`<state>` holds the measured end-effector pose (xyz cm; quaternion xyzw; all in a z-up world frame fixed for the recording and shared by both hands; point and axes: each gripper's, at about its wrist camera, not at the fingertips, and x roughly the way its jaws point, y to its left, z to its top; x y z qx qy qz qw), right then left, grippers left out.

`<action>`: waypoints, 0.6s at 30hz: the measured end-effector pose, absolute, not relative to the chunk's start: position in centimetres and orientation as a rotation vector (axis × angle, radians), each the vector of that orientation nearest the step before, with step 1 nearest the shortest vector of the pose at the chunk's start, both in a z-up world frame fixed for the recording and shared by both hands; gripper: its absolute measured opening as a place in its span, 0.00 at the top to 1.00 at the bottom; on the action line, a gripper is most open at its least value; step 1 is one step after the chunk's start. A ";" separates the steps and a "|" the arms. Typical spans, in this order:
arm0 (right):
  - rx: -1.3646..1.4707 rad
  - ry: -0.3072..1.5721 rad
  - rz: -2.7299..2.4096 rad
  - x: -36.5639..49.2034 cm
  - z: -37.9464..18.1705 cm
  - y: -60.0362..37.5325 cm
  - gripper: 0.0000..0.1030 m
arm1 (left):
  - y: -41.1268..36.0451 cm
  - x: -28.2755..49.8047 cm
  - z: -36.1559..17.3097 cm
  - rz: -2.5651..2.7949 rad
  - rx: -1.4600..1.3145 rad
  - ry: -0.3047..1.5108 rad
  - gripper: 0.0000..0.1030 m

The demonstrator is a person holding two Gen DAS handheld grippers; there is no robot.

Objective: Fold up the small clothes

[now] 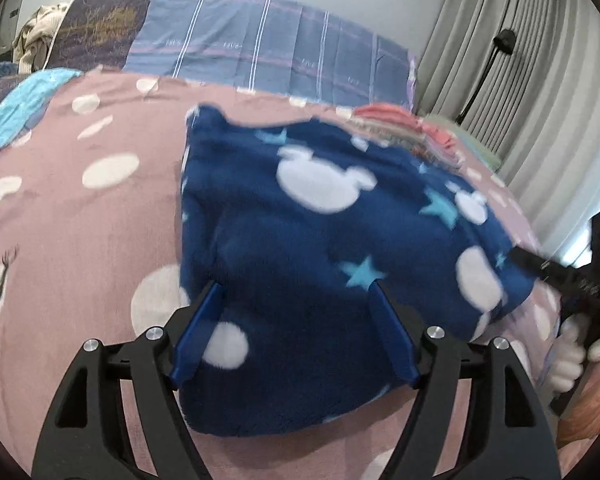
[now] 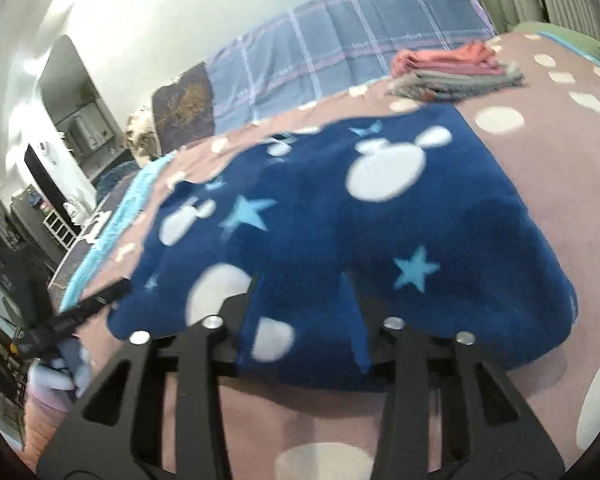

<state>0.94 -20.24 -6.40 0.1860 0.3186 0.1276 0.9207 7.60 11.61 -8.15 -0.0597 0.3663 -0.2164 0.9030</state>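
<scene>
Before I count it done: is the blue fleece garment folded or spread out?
Folded: the blue fleece garment lies doubled into a thick, rounded bundle on the bed cover.

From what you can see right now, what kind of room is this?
Most likely a bedroom: a bed with a pink dotted cover, a plaid pillow at its head, and pleated curtains alongside.

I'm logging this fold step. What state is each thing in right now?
Blue fleece: lying doubled over on the bedspread, near edge between both grippers' fingers.
Left hand-held gripper: open, fingers astride the fleece edge.
Right hand-held gripper: fingers mostly hidden in the fleece; grip unclear.
Clothes pile: folded, stacked beyond the fleece.
Curtain: drawn.
</scene>
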 end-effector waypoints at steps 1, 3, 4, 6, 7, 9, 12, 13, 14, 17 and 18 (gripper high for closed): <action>0.359 0.640 0.270 0.8 -5.8 -19.7 0.62 | 11.5 7.6 -8.5 -0.439 -0.113 0.758 0.26; 0.319 0.624 0.286 0.7 -5.3 -18.6 0.62 | 11.0 7.2 -8.8 -0.436 -0.083 0.736 0.21; 0.299 0.625 0.298 0.8 -5.2 -17.9 0.62 | 10.7 7.0 -8.8 -0.434 -0.064 0.732 0.19; 0.280 0.652 0.304 1.5 -5.6 -17.1 0.61 | 10.2 6.9 -8.8 -0.425 -0.032 0.731 0.17; 0.270 0.683 0.291 1.9 -6.1 -16.7 0.61 | 10.1 6.9 -8.8 -0.423 -0.025 0.732 0.17; 0.260 0.791 0.234 3.2 -8.2 -16.2 0.58 | 10.1 6.9 -8.9 -0.422 -0.017 0.732 0.16; 0.305 0.811 0.246 3.7 -9.5 -16.8 0.57 | 10.2 7.0 -8.9 -0.423 -0.013 0.728 0.14; 0.303 0.814 0.246 3.7 -9.4 -16.8 0.57 | 10.1 7.0 -8.9 -0.424 -0.011 0.727 0.13; 0.299 0.818 0.244 3.7 -9.4 -16.8 0.56 | 10.1 7.0 -8.9 -0.424 -0.007 0.727 0.12; 0.273 0.821 0.240 3.7 -9.3 -16.5 0.56 | 9.8 6.9 -8.9 -0.421 -0.001 0.726 0.11; 0.271 0.824 0.240 3.7 -9.4 -16.5 0.55 | 9.8 7.0 -8.9 -0.423 -0.003 0.725 0.11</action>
